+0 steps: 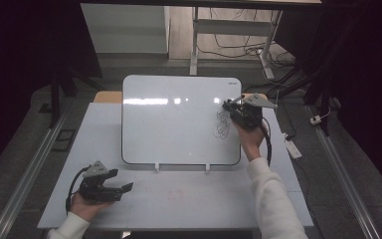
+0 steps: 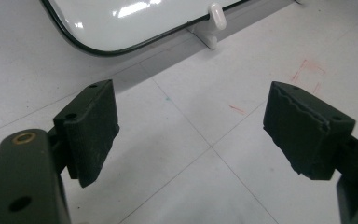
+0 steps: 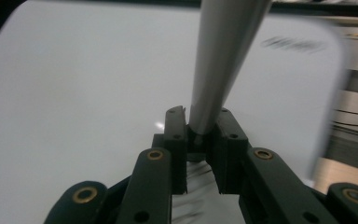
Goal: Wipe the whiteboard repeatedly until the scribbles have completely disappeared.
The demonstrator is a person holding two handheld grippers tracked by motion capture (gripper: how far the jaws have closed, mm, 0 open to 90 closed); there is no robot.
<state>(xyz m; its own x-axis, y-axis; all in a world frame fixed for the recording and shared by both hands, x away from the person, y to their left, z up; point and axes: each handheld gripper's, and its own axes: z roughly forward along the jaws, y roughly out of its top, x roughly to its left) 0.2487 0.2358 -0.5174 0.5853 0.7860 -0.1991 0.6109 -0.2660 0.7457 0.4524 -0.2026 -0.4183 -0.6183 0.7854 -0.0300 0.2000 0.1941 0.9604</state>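
The right tool (image 1: 235, 105) is clenched on a grey marker (image 3: 223, 60); the barrel is seated between both pads and projects away from them in the right gripper view; the tool is positioned at the right edge of the whiteboard (image 1: 174, 119), just beside a black scribble (image 1: 222, 125) on the board surface; the whiteboard stands tilted on two white clips on the worktop (image 1: 189, 199); the left tool (image 1: 122, 189) is released, jaws wide apart with nothing between them, low over the near left area of the worktop, well apart from the board.
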